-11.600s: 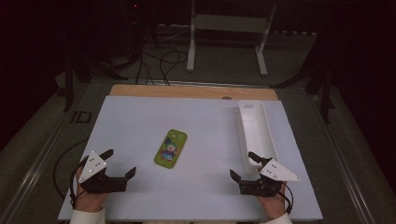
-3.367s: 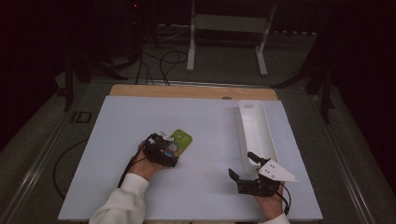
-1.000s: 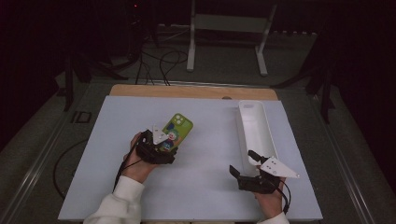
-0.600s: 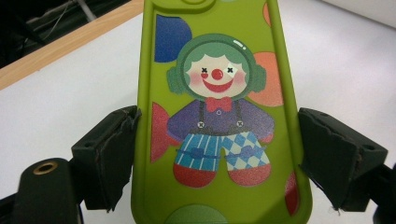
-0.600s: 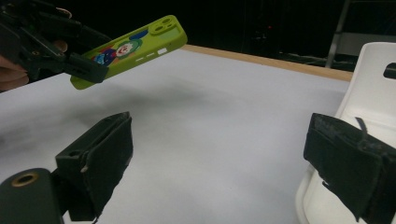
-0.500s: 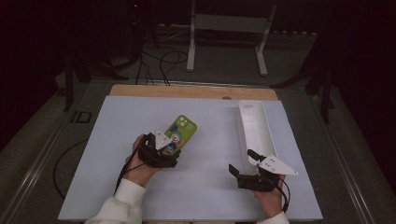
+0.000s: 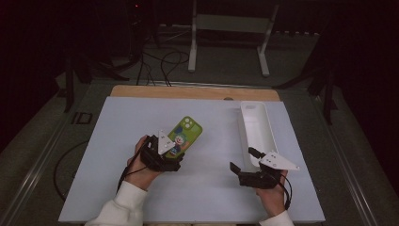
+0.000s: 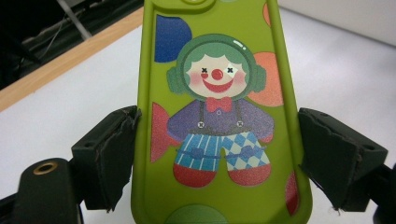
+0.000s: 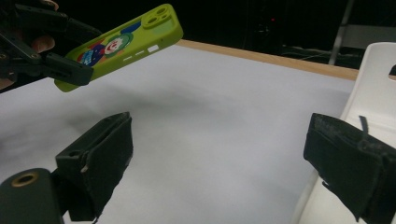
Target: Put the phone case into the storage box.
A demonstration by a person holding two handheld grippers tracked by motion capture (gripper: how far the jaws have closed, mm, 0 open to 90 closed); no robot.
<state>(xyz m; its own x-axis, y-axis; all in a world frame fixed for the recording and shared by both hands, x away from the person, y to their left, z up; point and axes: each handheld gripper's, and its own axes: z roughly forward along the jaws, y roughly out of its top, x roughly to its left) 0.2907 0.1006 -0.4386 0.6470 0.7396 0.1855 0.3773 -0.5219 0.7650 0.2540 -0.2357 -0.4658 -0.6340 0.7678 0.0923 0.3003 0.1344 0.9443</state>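
A green phone case (image 7: 186, 135) printed with a clown is held off the white board, its far end tilted upward. My left gripper (image 7: 170, 153) is shut on its near end, one jaw on each long side. In the left gripper view the clown print (image 8: 217, 112) faces the camera between my two jaws. The right gripper view shows the same case (image 9: 122, 45) raised at the upper left. My right gripper (image 7: 241, 162) rests low at the front right, open, with nothing between its jaws, beside the near end of a long white tray (image 7: 257, 125).
The white board (image 7: 117, 141) lies on a table with a wooden strip (image 7: 188, 92) along its far edge. A white metal stand (image 7: 230, 28) and dark cables (image 7: 162, 61) are on the floor beyond. A small dark object (image 7: 82, 117) lies left of the board.
My left gripper went from the front left to the phone case, shut on it and lifted it, tilting its far end up and carrying it slightly right. The right gripper barely moved.
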